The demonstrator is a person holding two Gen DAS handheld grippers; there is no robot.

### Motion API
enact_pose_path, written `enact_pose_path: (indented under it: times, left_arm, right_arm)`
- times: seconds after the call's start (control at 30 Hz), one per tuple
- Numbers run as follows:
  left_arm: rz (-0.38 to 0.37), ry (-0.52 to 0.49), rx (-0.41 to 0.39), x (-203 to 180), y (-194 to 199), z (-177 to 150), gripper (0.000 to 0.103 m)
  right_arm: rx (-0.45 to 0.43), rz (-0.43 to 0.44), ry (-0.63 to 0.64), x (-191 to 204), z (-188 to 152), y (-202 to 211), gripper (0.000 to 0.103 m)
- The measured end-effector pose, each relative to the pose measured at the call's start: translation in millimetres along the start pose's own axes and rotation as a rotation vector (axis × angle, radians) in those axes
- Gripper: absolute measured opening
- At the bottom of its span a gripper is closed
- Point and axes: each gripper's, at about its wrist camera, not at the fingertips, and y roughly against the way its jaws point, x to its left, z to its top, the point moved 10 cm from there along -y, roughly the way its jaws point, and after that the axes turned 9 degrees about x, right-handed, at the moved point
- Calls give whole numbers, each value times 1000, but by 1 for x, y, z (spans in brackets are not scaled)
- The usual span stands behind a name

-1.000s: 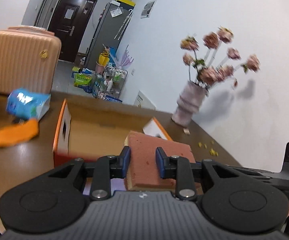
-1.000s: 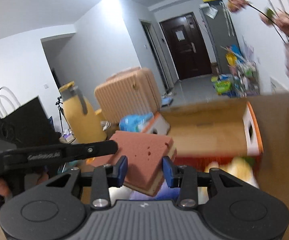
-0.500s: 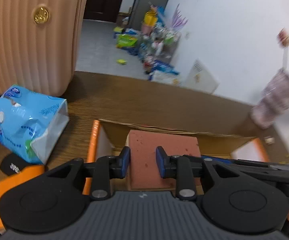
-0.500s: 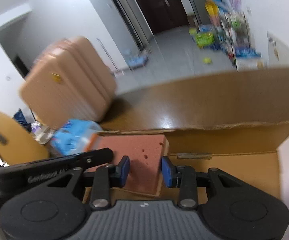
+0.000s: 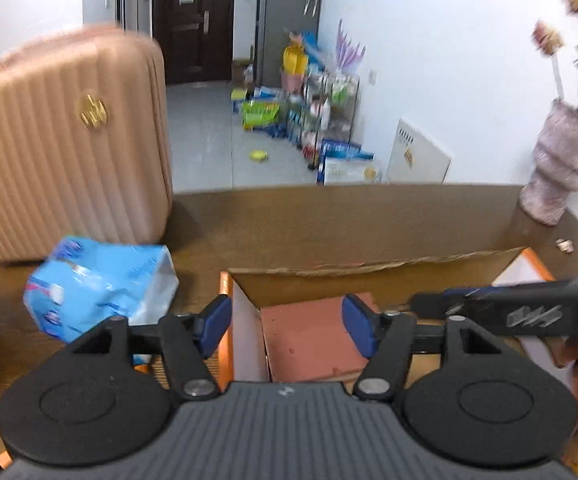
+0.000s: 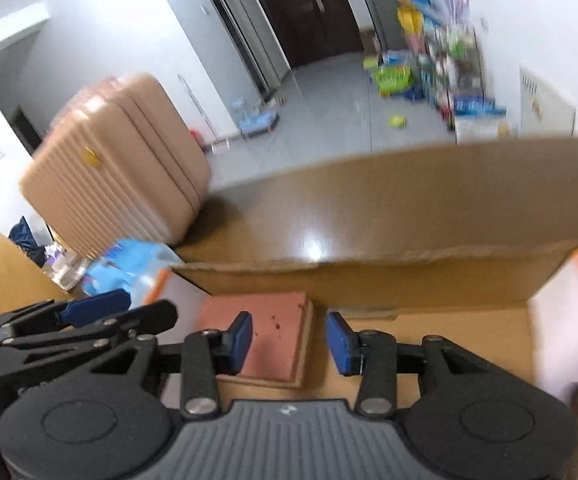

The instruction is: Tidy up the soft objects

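Terracotta-pink sponge [image 5: 313, 336], flat and pitted, lies in the cardboard box [image 5: 369, 276]. Left tongs [image 5: 289, 326] gape wide, holding nothing; right tongs [image 6: 289, 342] are also spread, clear of it.

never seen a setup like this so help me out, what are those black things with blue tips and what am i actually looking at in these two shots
Those are two hand-held grippers; a person holds one in each hand. Each carries a fisheye camera looking forward along its two blue-padded fingers, so one picture comes from the left gripper and the other from the right gripper.

Both look down into an open cardboard box on a brown wooden table. A reddish sponge lies in the box. Both grippers are open around it, holding nothing.

Beside the box lies a blue tissue pack. A pink suitcase stands behind it, and a vase with flowers at the far right.
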Motion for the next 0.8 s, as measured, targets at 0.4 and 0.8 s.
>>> enact_pose_path:
  times: [0.4,0.8]
  left_arm:
    - [-8,-42,-116,-5,148,-68,81]
    - [-25,-42,-268,-48,224,-190,88]
  right_arm:
    - [-259,-207,149,-19,-69,221,79]
    - [-387,-229,230,-31,-207,270,83]
